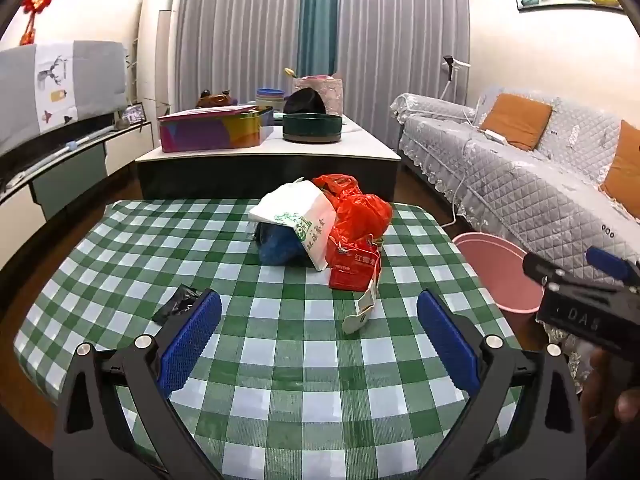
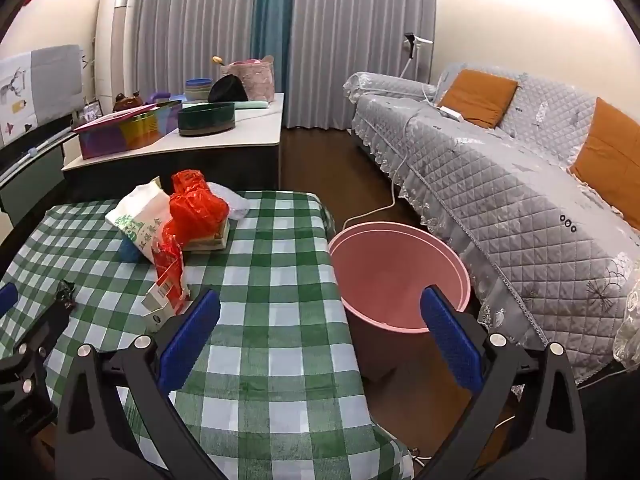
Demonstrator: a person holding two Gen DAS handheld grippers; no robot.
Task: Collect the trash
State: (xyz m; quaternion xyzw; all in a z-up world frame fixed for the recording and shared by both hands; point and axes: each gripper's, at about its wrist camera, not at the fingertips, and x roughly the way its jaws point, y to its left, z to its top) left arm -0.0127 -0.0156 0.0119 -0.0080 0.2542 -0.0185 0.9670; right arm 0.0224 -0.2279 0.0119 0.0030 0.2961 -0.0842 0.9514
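A pile of trash lies on the green checked table (image 1: pixel 280 360): a white paper bag (image 1: pixel 296 216), a red plastic bag (image 1: pixel 360 208), a blue bag (image 1: pixel 276 248), a red carton (image 1: pixel 352 268) and a white tag (image 1: pixel 358 316). A small black wrapper (image 1: pixel 176 304) lies by the left gripper's left finger. My left gripper (image 1: pixel 318 336) is open and empty, above the table in front of the pile. My right gripper (image 2: pixel 320 336) is open and empty at the table's right edge, beside the pink bucket (image 2: pixel 396 276) on the floor. The pile (image 2: pixel 192 212) shows to its left.
A grey quilted sofa (image 2: pixel 520 184) with orange cushions runs along the right. A low coffee table (image 1: pixel 272 152) behind carries a colourful box, a dark round tin and bowls. A TV bench (image 1: pixel 60 160) stands on the left. A white cable (image 2: pixel 384 204) trails on the floor.
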